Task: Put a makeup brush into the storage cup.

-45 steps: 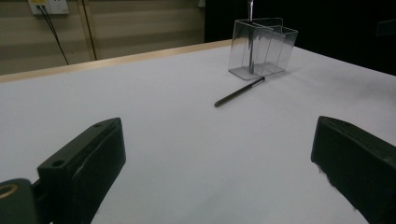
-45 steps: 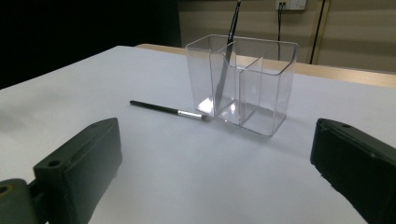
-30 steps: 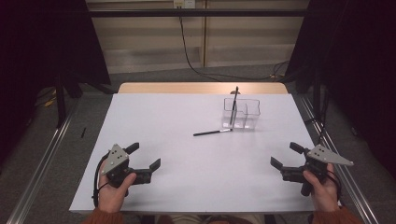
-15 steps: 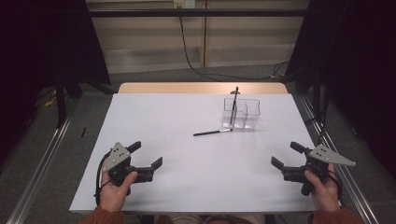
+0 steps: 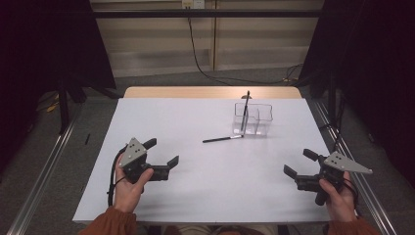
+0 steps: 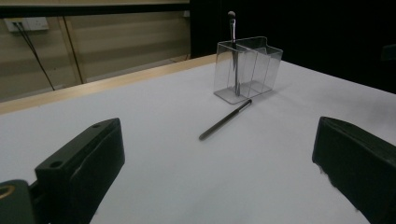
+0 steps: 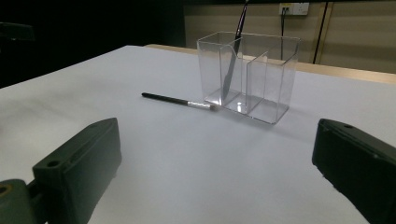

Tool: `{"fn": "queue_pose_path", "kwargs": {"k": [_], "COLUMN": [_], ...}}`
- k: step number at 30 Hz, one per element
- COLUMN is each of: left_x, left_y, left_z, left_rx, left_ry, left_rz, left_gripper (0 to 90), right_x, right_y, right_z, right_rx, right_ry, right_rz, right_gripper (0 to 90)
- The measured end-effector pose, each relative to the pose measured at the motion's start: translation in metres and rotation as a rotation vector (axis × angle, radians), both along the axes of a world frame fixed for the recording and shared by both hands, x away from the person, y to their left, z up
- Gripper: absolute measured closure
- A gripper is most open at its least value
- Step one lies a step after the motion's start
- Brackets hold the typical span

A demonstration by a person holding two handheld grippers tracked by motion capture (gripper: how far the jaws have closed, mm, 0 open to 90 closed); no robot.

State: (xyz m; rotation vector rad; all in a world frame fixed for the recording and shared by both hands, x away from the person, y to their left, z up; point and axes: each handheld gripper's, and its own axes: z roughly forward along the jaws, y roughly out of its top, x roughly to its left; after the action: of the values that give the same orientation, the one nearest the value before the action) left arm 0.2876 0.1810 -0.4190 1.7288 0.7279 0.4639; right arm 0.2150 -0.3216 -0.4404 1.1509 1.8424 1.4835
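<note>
The white table top (image 5: 195,127) lay flat before me, with a bare wooden strip (image 5: 195,92) along its far edge. Beyond it I saw a wall socket (image 5: 192,4), from which a black cable (image 5: 195,54) ran down to the floor. Black curtains (image 5: 44,44) hung at both sides. A metal rail (image 5: 49,166) ran beside the table.

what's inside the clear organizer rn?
One brush stands tilted in an end compartment of the clear organizer, its top above the rim. The other compartments look empty through the walls. A second brush lies on the table outside, tip by the base.
</note>
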Motion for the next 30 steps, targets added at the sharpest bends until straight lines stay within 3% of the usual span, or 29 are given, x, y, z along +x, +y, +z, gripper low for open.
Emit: {"fn": "queue_pose_path", "kwargs": {"k": [10,18,21,24,30], "left_x": [0.015,0.024,0.031,0.037,0.048], "left_y": [-0.020,-0.040,-0.046,-0.049,-0.057], "left_z": [0.005,0.011,0.014,0.017,0.018], "left_rx": [0.032,0.017,0.049,0.027,0.022], "left_ry": [-0.004,-0.021,-0.020,-0.019,-0.016], "left_rz": [-0.039,-0.068,-0.086,-0.086,-0.088], "left_gripper": [2.5,2.6,3.0,3.2,2.9], "right_x": [0.003,0.002,0.002,0.002,0.002], "right_y": [0.003,0.002,0.002,0.002,0.002], "right_z": [0.000,0.001,0.001,0.000,0.000], "right_rx": [-0.003,0.000,0.002,0.002,-0.001], "right_ry": [0.002,-0.008,-0.008,-0.007,-0.008], "right_rz": [0.018,0.027,0.027,0.028,0.037], "right_gripper": [0.8,0.7,0.7,0.7,0.7]}}
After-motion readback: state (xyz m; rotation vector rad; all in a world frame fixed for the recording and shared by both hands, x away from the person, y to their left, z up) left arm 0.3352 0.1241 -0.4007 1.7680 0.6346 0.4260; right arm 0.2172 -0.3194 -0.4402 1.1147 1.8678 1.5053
